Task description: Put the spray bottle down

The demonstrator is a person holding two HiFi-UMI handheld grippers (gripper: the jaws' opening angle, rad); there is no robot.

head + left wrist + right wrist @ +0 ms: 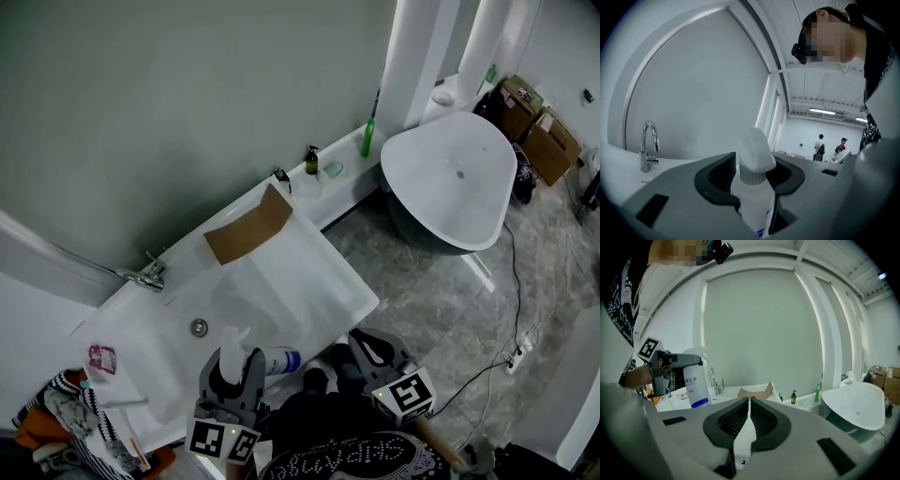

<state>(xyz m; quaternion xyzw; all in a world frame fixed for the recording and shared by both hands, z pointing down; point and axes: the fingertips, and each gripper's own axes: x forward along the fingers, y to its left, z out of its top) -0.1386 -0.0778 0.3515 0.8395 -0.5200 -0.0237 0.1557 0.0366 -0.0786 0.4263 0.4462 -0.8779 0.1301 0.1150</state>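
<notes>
The spray bottle (278, 361) is white with a blue-printed label and a white trigger head. My left gripper (236, 364) is shut on it and holds it over the front edge of the white sink counter (319, 272). In the left gripper view the bottle (754, 206) stands upright between the pads of the left gripper (752, 177). From the right gripper view, the held bottle (696, 385) appears at left. My right gripper (370, 345) sits to the right of the counter's front edge, its jaws (749, 414) shut with nothing between them.
A chrome faucet (145, 275), a drain (199, 327) and a folded cardboard piece (248, 230) are on the counter. A pink packet (101, 357) lies at its left end. A green bottle (368, 136) and a small dark bottle (311, 161) stand by the wall. A white bathtub (455, 178) is at right.
</notes>
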